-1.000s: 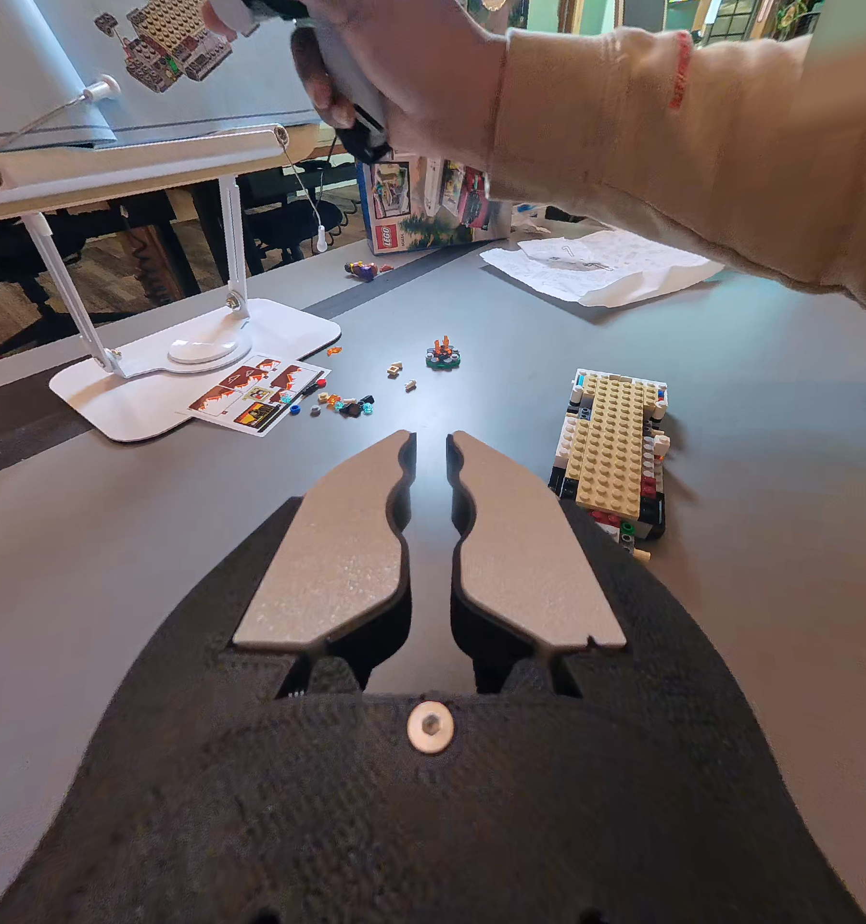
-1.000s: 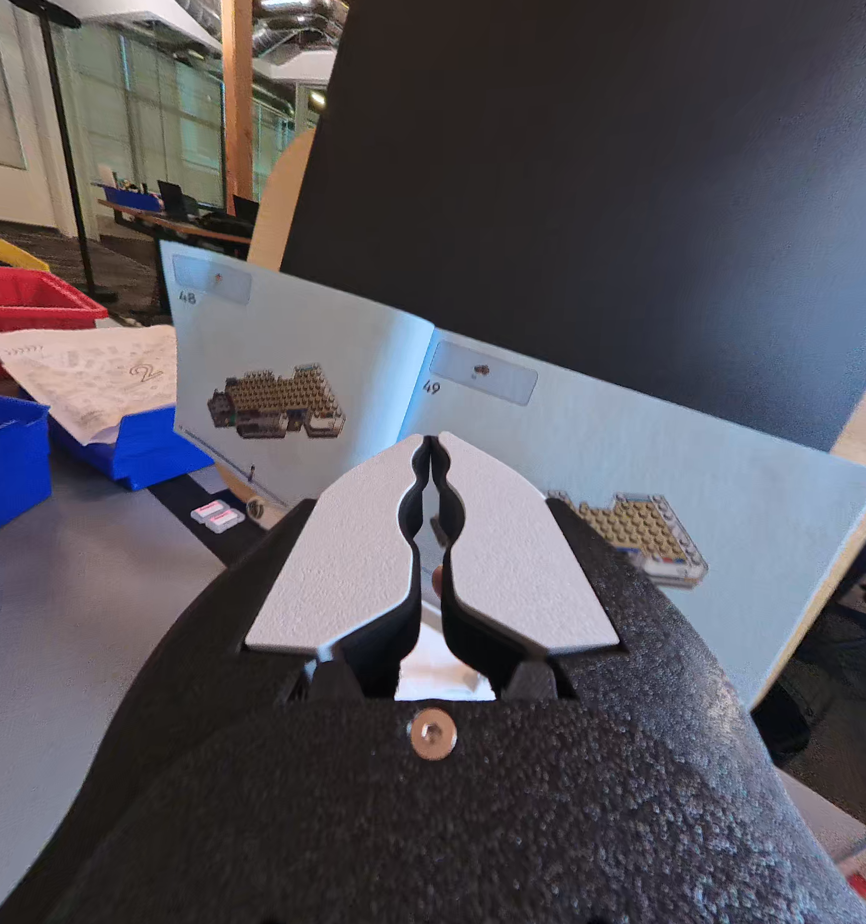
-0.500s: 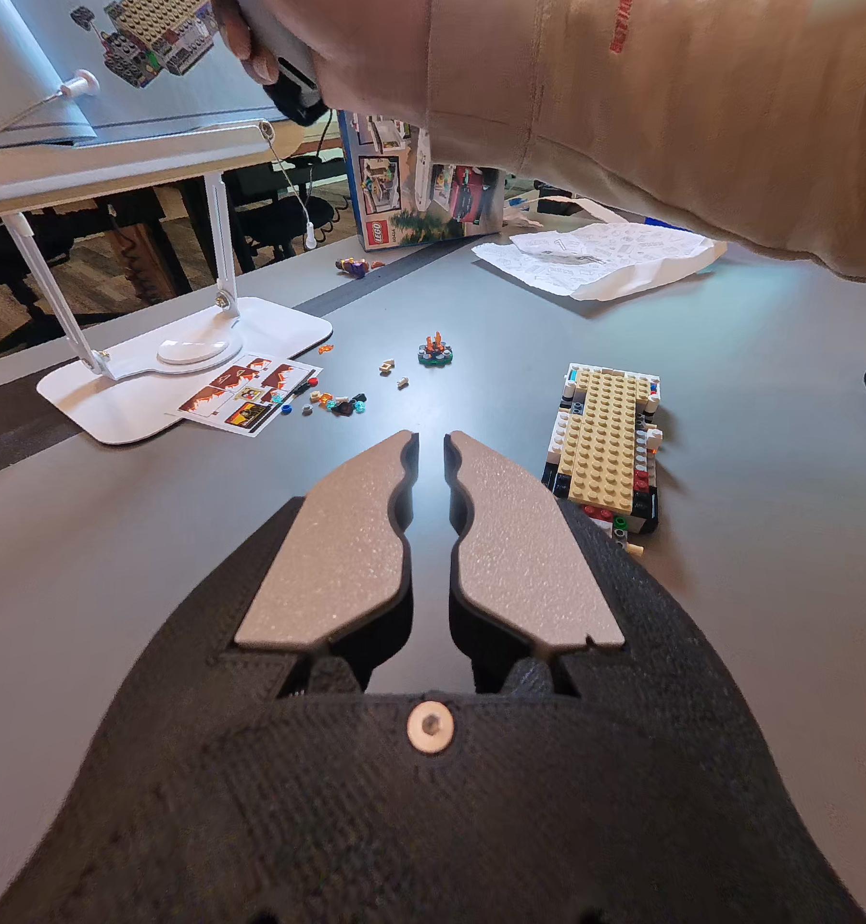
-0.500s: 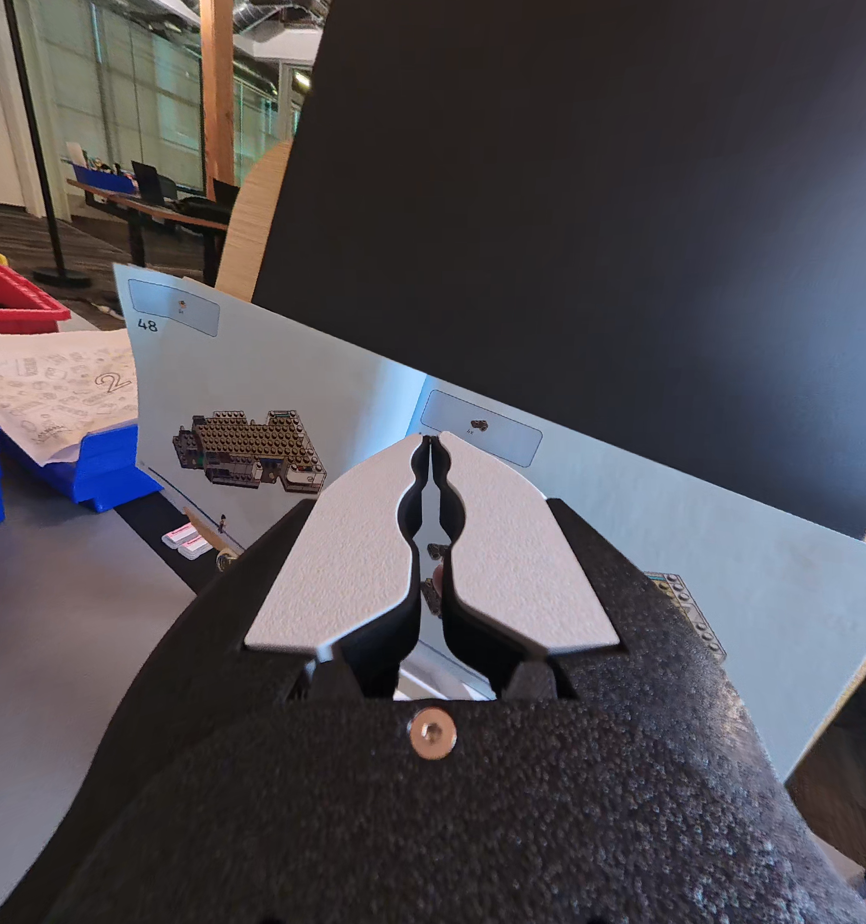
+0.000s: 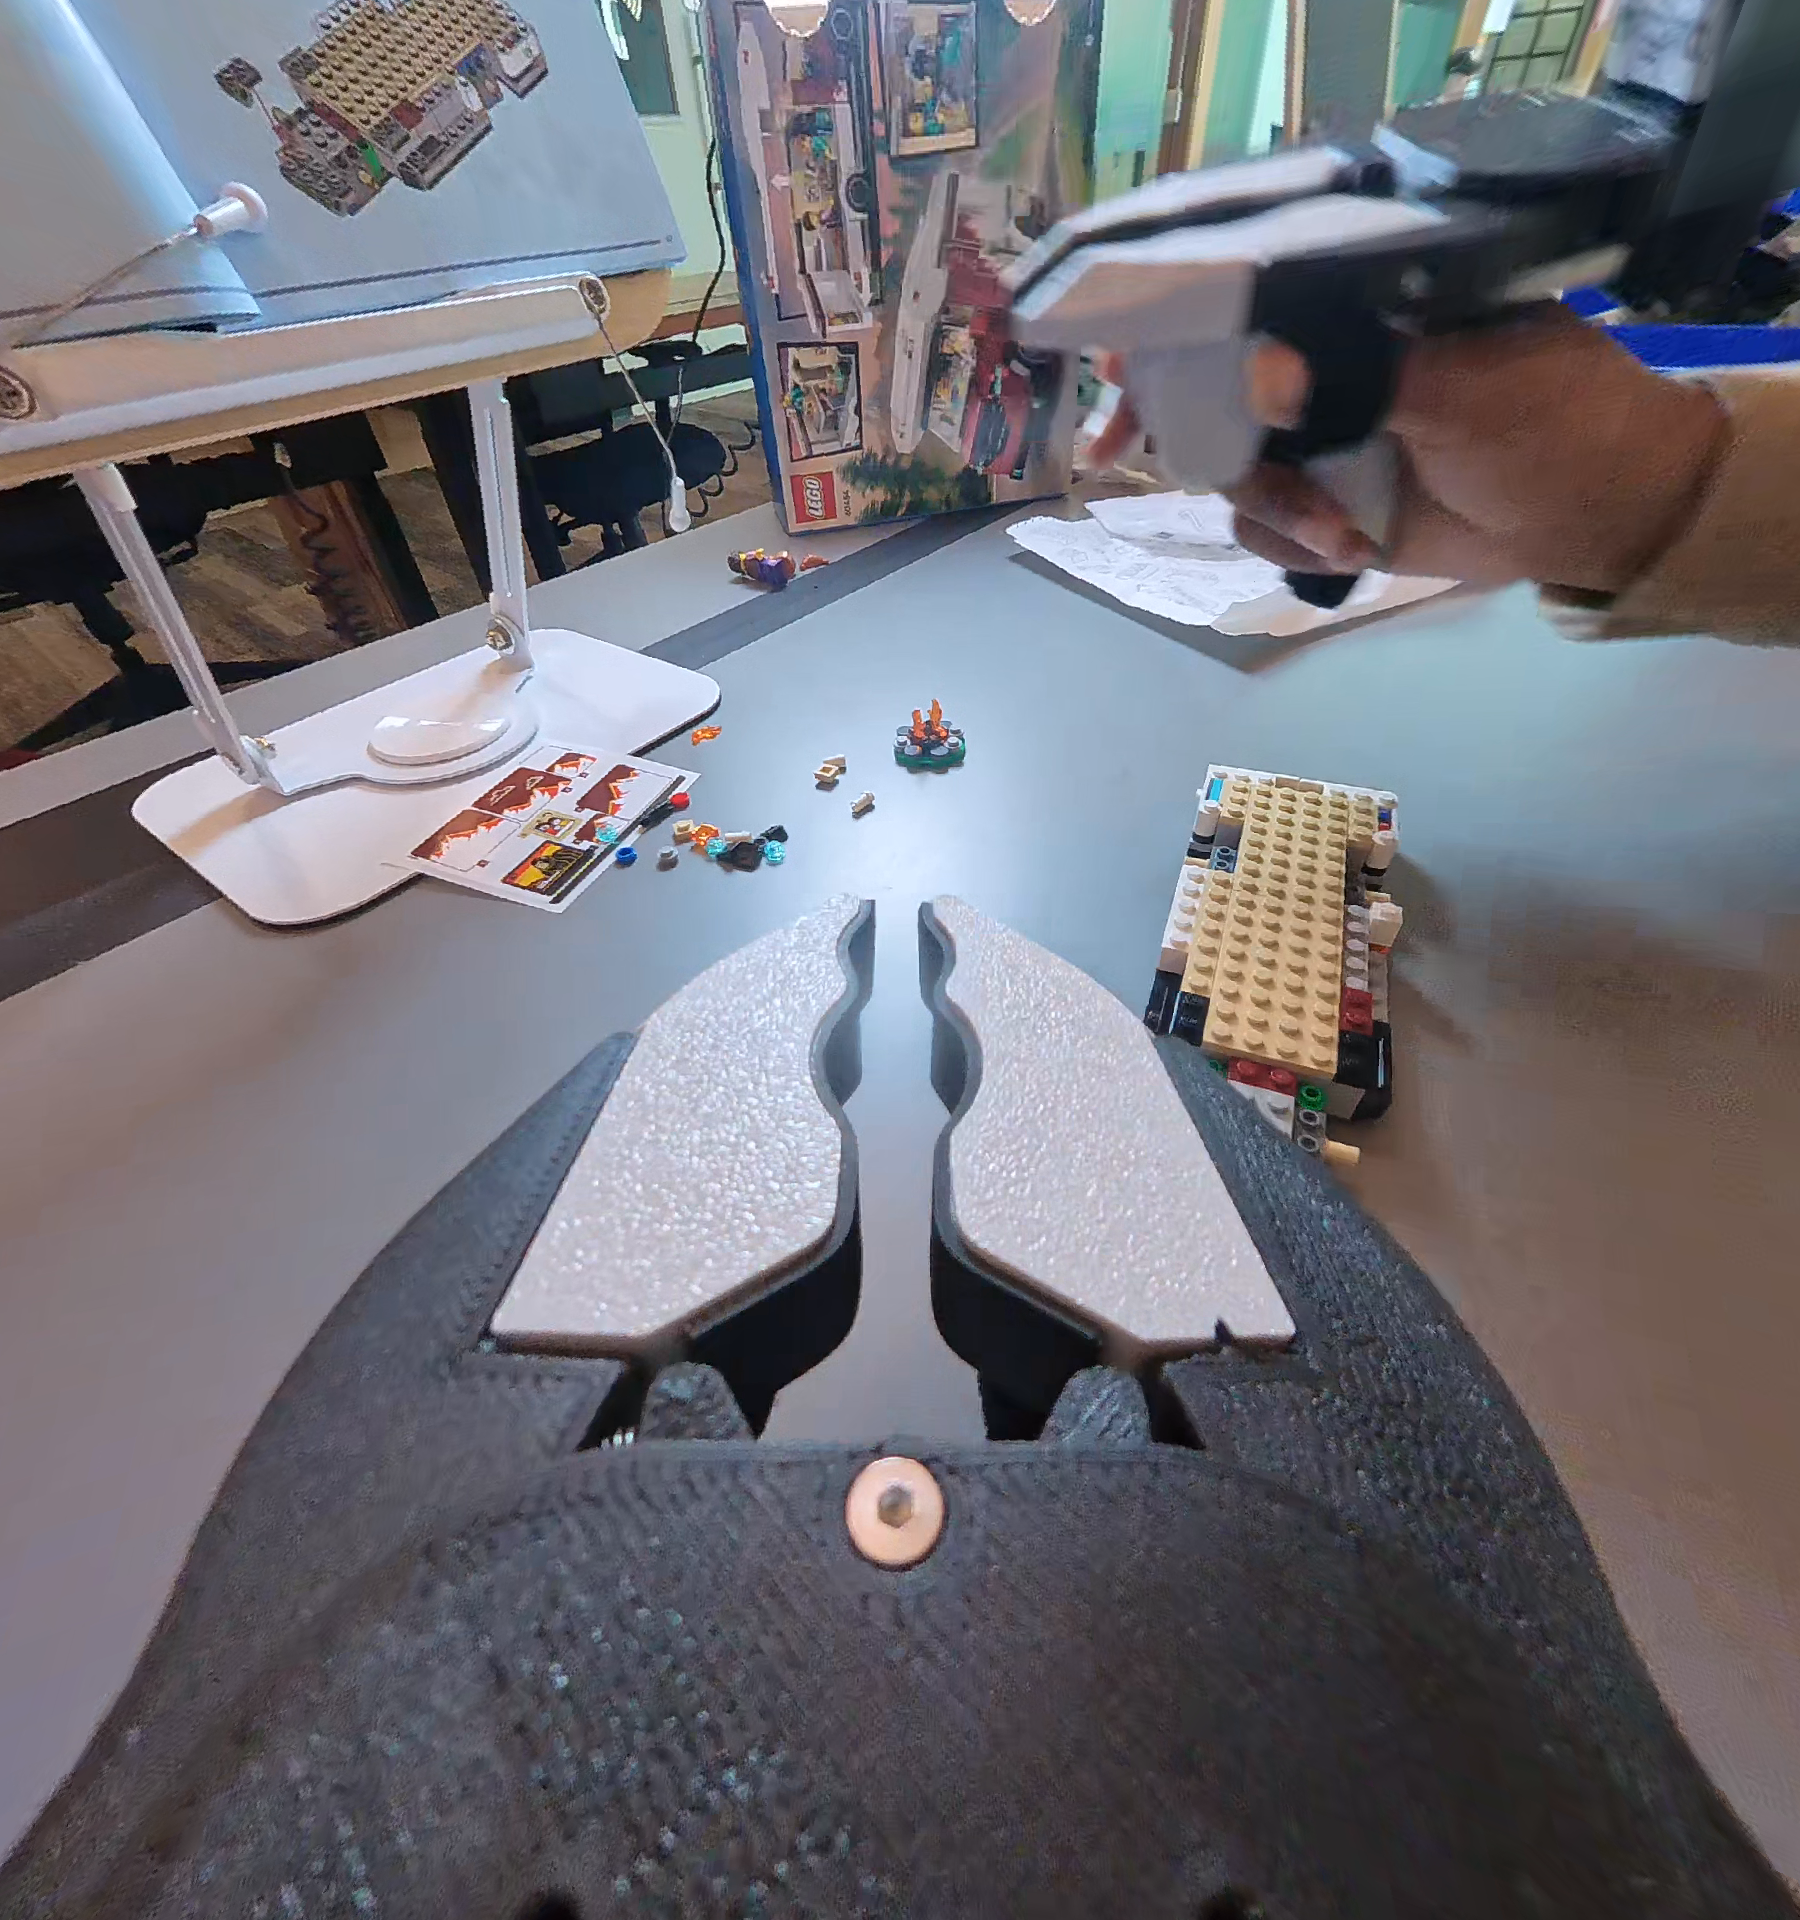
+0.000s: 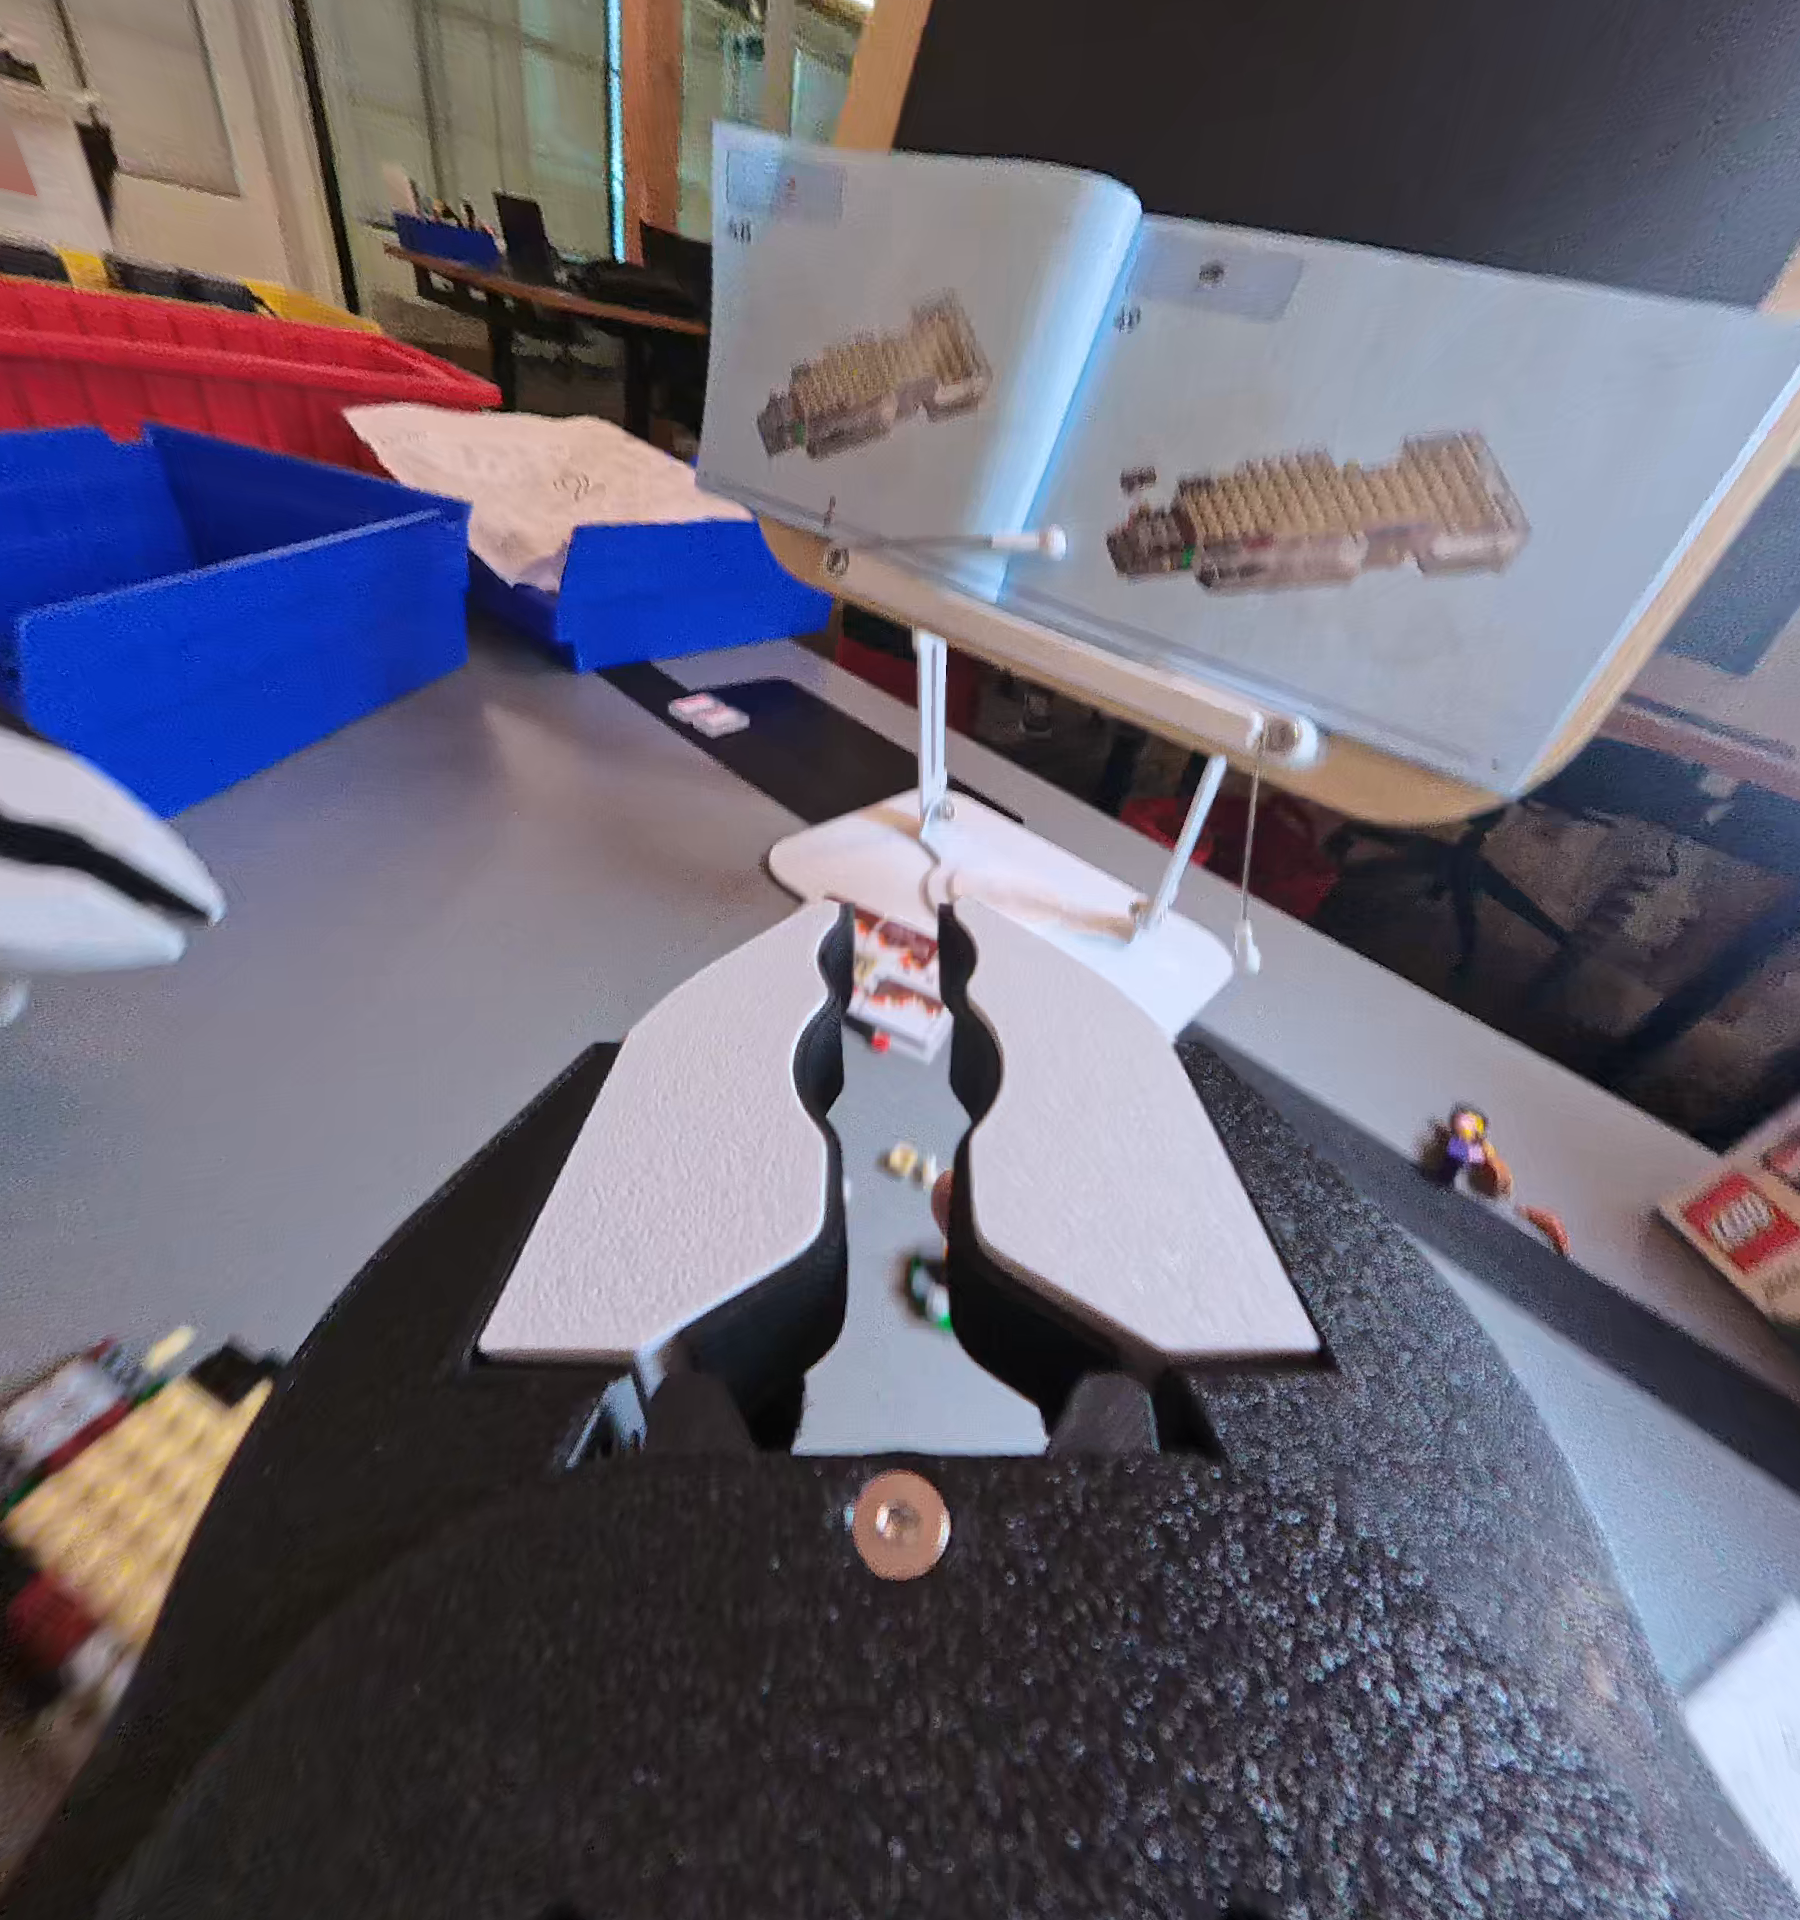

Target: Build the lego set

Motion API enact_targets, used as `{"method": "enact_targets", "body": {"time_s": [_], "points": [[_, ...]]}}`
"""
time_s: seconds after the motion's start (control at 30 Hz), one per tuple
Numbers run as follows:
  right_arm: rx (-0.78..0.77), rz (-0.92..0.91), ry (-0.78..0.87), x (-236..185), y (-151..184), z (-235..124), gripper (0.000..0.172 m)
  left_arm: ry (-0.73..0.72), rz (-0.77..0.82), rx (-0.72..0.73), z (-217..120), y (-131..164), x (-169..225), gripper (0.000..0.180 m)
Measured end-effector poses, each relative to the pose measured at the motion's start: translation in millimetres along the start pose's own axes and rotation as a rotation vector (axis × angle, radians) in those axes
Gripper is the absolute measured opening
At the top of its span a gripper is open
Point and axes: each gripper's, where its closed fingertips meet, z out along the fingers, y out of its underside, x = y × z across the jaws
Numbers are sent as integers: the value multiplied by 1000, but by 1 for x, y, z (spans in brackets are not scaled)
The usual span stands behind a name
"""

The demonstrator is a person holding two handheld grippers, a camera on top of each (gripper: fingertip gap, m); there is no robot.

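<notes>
Left of tan-topped brick build [image 5: 1280, 935]: left gripper [image 5: 896, 914] hovering over grey table [image 5: 252, 1143], slightly parted, empty. Beyond build: right gripper [image 6: 891, 920] raised, parted, empty, facing sticker sheet [image 5: 553, 821] and loose small pieces [image 5: 719, 842]. Best approached slow, low.

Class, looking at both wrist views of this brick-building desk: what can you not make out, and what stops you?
- Loose small pieces: left wrist view, too small to identify.
- Tan-topped brick build: right wrist view, blurred, cut off by the edge.
- Right gripper: left wrist view, motion-blurred.
</notes>
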Motion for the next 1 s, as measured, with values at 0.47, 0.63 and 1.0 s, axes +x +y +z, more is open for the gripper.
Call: {"method": "enact_targets", "body": {"time_s": [0.47,0.63,1.0], "points": [[-90,47,75,-20,57,-87,42,-360,66,14,-99,-63,-104,3],[-129,89,26,-24,73,-81,43,-557,82,-355,-201,-49,-215,8],[-162,52,-9,-34,82,-75,44,-198,51,-1505,-283,122,-272,24]]}}
